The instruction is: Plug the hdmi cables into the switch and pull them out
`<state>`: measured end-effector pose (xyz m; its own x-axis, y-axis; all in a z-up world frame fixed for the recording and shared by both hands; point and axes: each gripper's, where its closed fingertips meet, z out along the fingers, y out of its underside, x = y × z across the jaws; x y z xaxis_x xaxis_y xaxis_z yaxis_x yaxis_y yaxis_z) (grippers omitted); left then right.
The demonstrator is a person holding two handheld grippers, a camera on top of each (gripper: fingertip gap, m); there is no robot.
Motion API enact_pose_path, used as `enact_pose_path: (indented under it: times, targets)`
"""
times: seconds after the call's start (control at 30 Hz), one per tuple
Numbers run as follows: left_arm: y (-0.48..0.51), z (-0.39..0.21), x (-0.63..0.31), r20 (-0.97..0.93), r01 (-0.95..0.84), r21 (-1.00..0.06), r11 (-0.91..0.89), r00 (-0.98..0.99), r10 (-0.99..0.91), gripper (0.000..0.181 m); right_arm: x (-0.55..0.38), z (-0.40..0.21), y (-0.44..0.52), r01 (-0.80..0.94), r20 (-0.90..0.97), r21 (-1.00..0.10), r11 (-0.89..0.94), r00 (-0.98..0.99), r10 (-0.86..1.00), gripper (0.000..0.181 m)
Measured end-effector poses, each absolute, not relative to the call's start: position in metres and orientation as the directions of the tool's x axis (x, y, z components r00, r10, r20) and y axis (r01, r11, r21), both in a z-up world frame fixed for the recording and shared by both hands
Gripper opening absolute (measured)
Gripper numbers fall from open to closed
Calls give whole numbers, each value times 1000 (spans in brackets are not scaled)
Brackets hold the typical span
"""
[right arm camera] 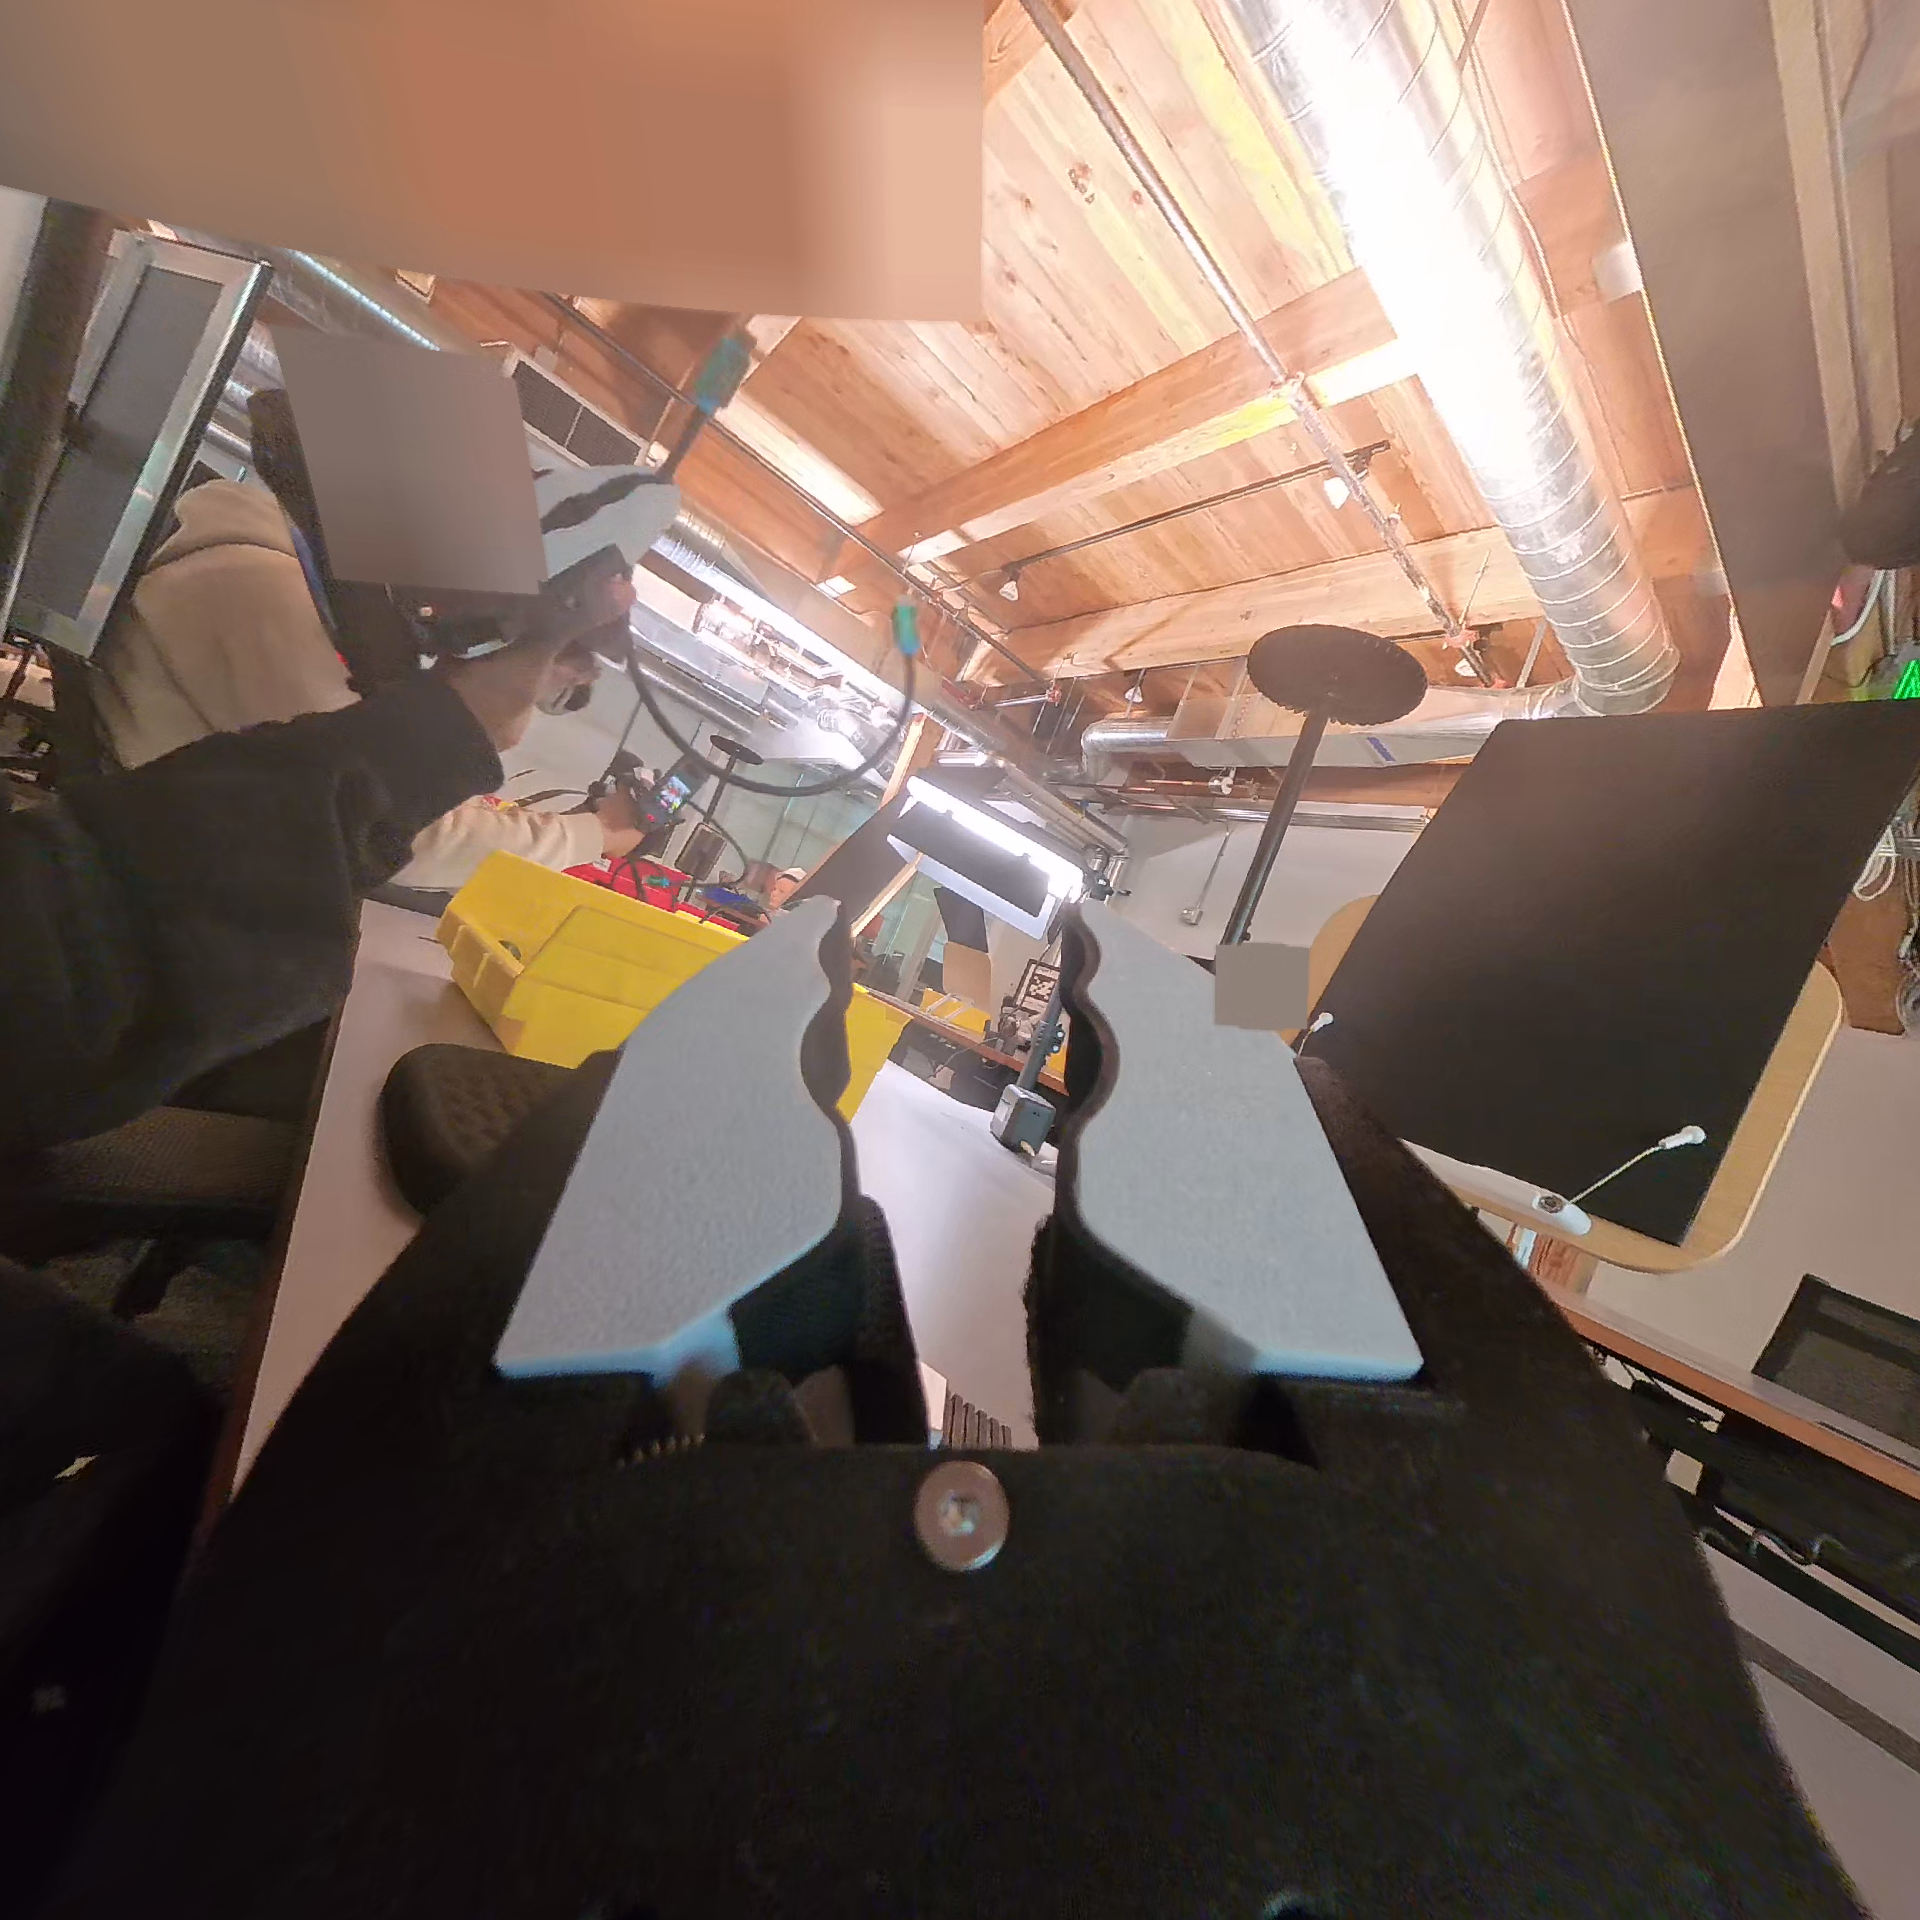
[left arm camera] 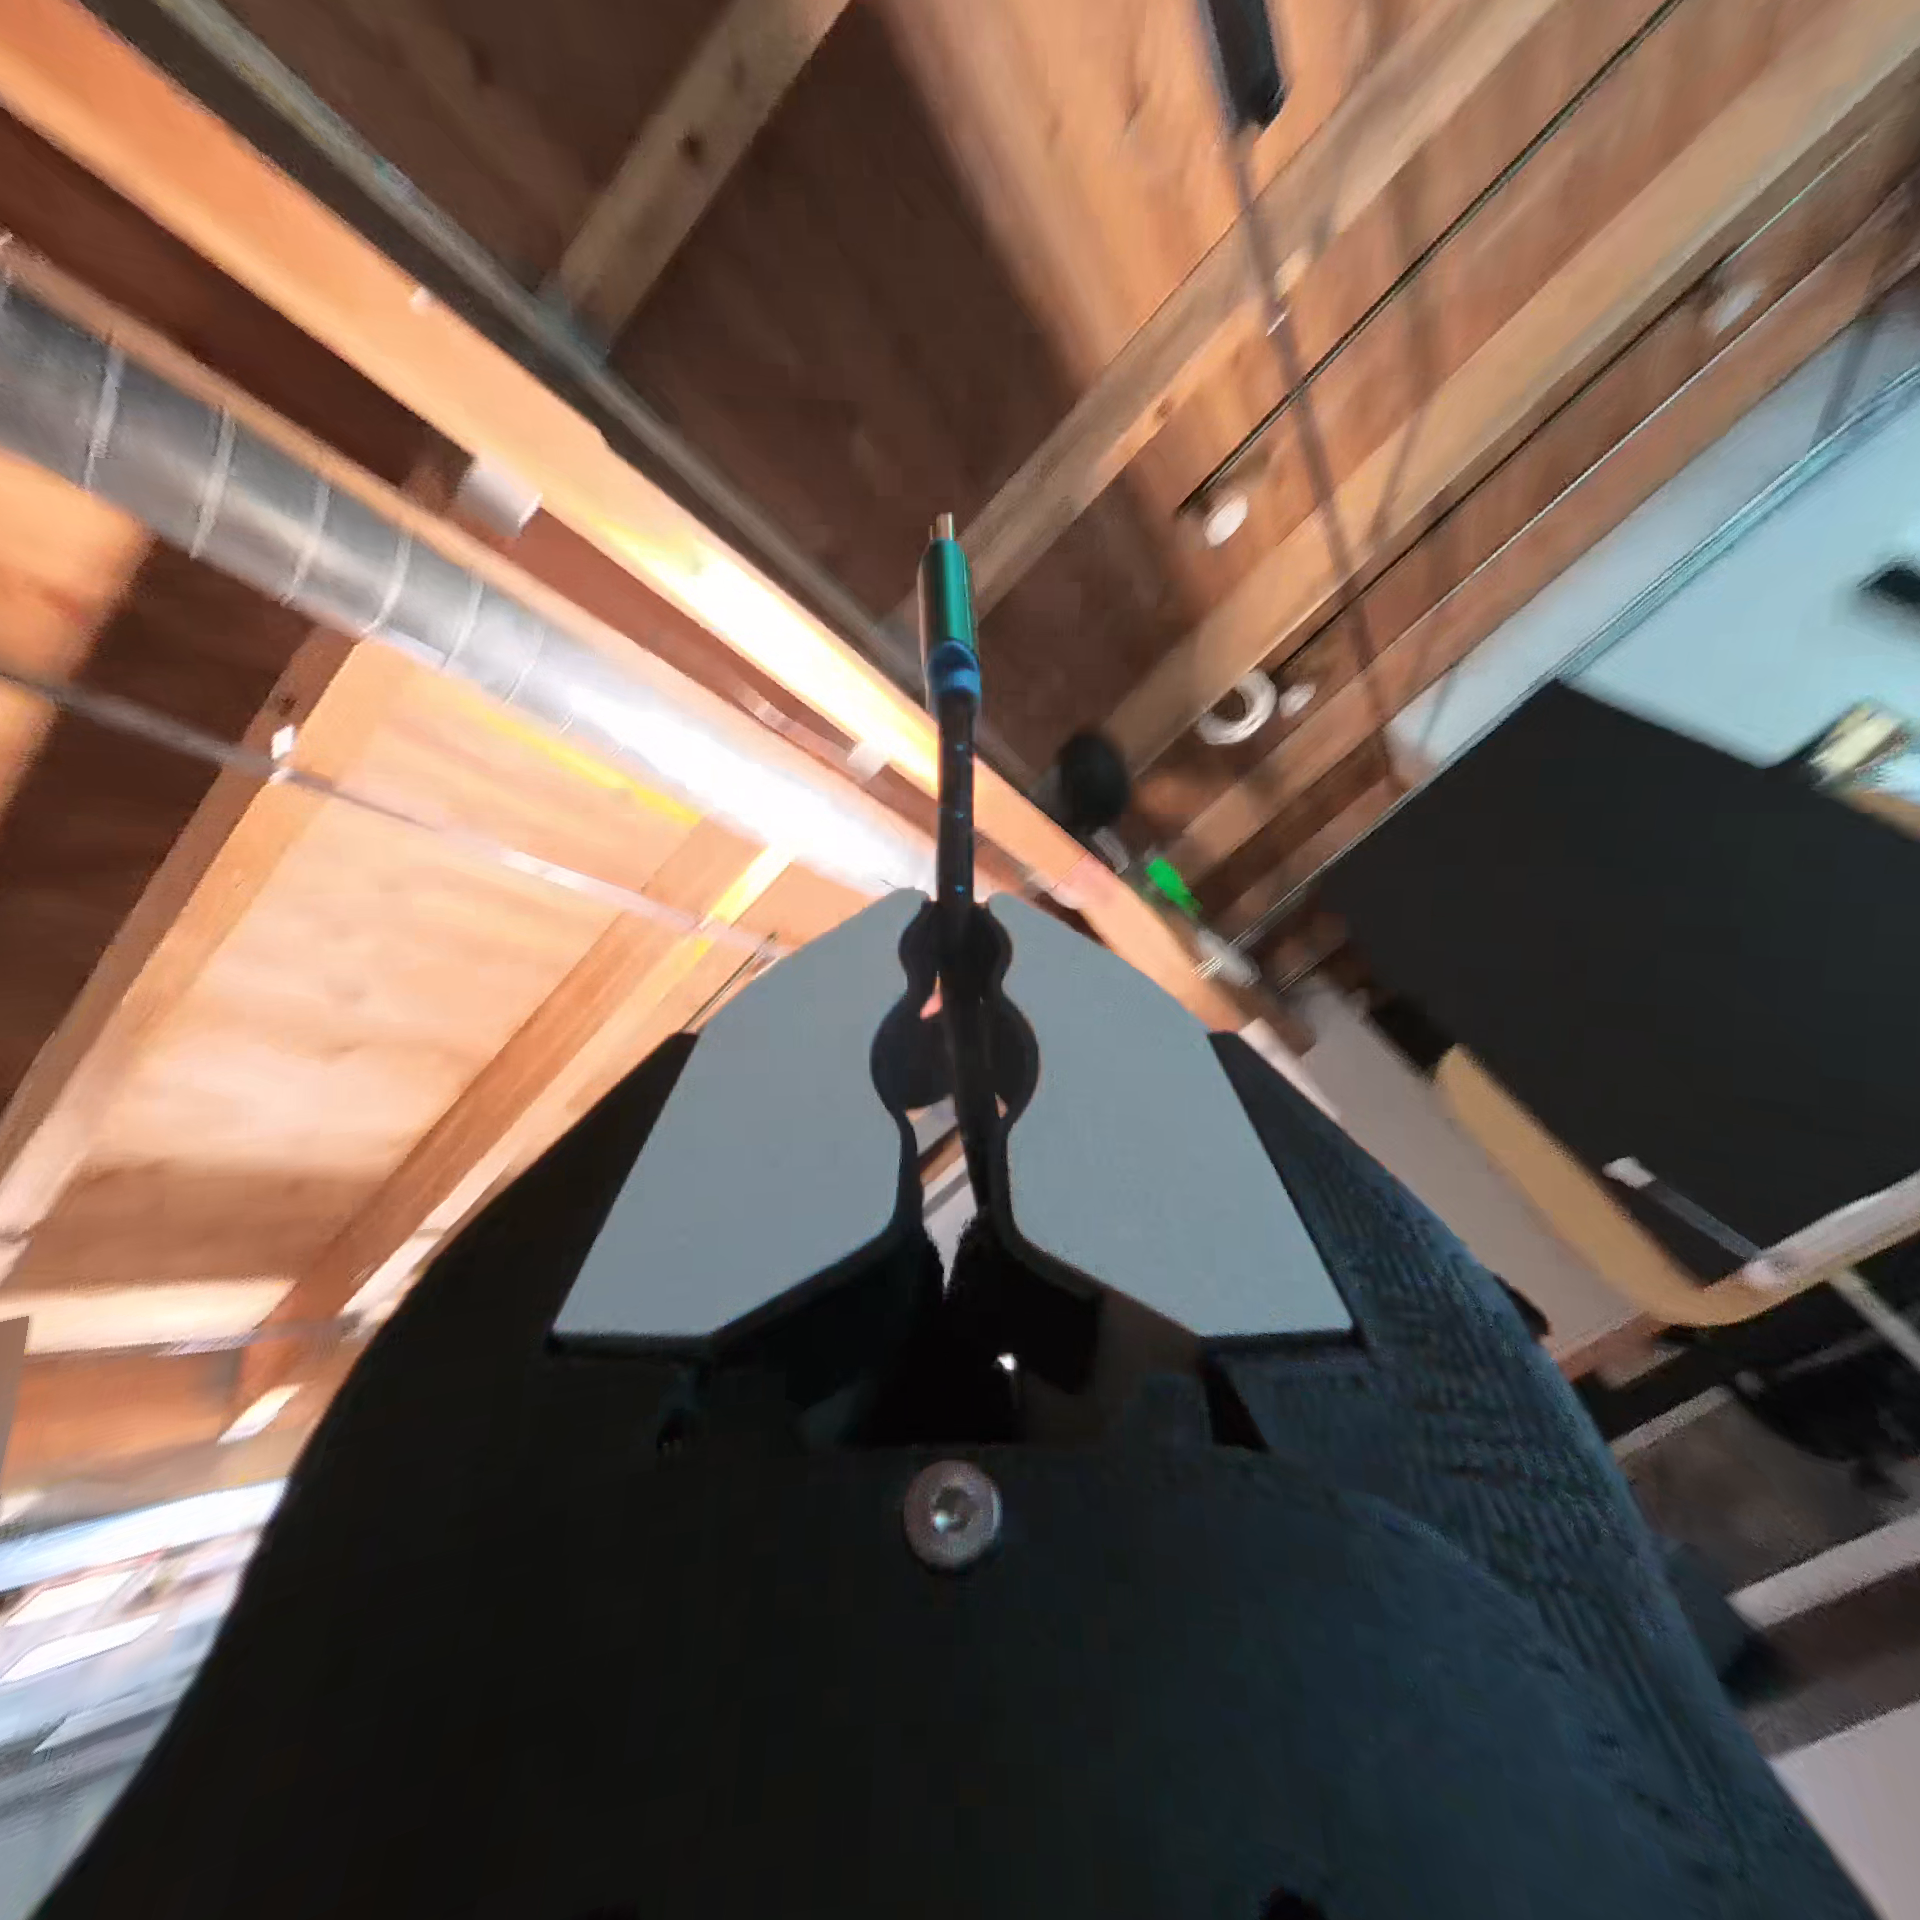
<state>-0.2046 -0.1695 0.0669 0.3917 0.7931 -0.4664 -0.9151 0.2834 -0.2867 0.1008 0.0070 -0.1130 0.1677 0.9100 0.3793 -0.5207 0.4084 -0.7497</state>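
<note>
My left gripper [left arm camera: 956, 904] is shut on a black braided HDMI cable [left arm camera: 954, 821] and points up at the ceiling. The cable's green metal plug [left arm camera: 948, 597] stands above the fingertips. In the right wrist view the same gripper [right arm camera: 608, 520] is raised at the upper left, with the plug [right arm camera: 727, 369] above it. The cable [right arm camera: 883, 748] loops down to a second green plug [right arm camera: 906, 629]. My right gripper [right arm camera: 951, 925] is open and empty above the white table [right arm camera: 935, 1174]. A small grey box [right arm camera: 1023, 1112] sits on the table beyond its fingers. I cannot tell if it is the switch.
A yellow bin [right arm camera: 582, 966] stands on the table at the left. A black board [right arm camera: 1621, 935] on a wooden frame leans at the right. A person's dark sleeve [right arm camera: 208, 883] is at the left. Wooden beams and a metal duct [left arm camera: 312, 540] are overhead.
</note>
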Motion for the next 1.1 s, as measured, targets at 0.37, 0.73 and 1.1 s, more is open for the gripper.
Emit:
enact_pose_path:
  times: [0.37, 0.73, 1.1]
  targets:
    - [-14, -56, -83, -936, -868, -313, 385, 350, 29, 6, 96, -117, 3, -483, 430, -743, 464, 187, 883, 38]
    - [-1, -121, -12, -947, -857, -262, 443, 140, -288, 6, 62, -119, -6, -219, 675, -659, 720, 252, 694, 46]
    - [-10, -133, -6, -890, -822, -360, 441, 161, -427, 6, 43, -127, -11, -21, 894, -432, 902, 120, 431, 14]
